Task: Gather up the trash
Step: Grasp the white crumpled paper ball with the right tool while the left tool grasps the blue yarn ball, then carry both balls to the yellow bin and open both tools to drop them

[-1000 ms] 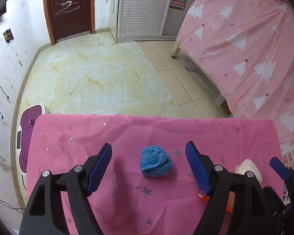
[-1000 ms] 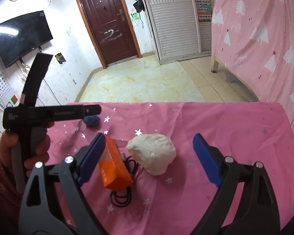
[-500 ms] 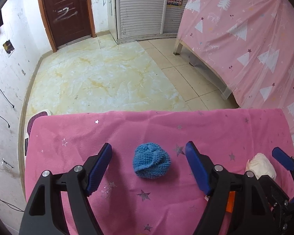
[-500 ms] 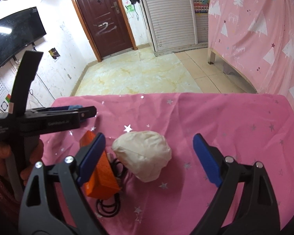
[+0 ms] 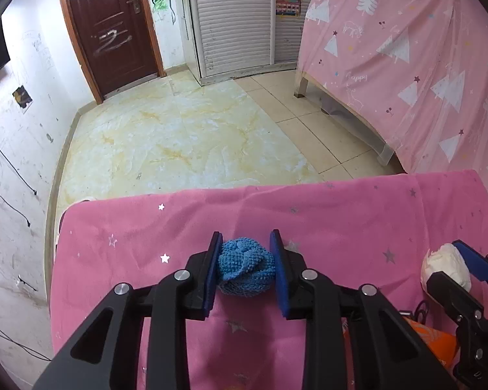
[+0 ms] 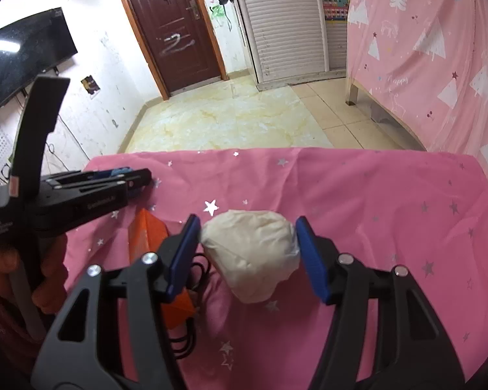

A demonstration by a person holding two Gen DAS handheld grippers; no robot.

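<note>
My left gripper point(image 5: 245, 268) is shut on a blue knitted ball point(image 5: 245, 271) resting on the pink starred tablecloth point(image 5: 341, 227); both blue pads press its sides. My right gripper point(image 6: 249, 247) is shut on a cream crumpled wad point(image 6: 253, 253) on the same cloth point(image 6: 374, 195), pads touching its two sides. The wad point(image 5: 445, 268) and the right gripper show at the right edge of the left wrist view. The left gripper point(image 6: 127, 177) shows at the left of the right wrist view, held by a hand.
An orange packet point(image 6: 149, 237) and a black coiled cord point(image 6: 192, 331) lie just left of the wad. The table's far edge drops to a tiled floor point(image 5: 185, 143). A bed under a pink sheet point(image 5: 423, 65) stands at the right.
Both grippers have closed from wide open: the left onto the blue knitted ball, the right onto the cream wad. Both moved slightly forward over the table.
</note>
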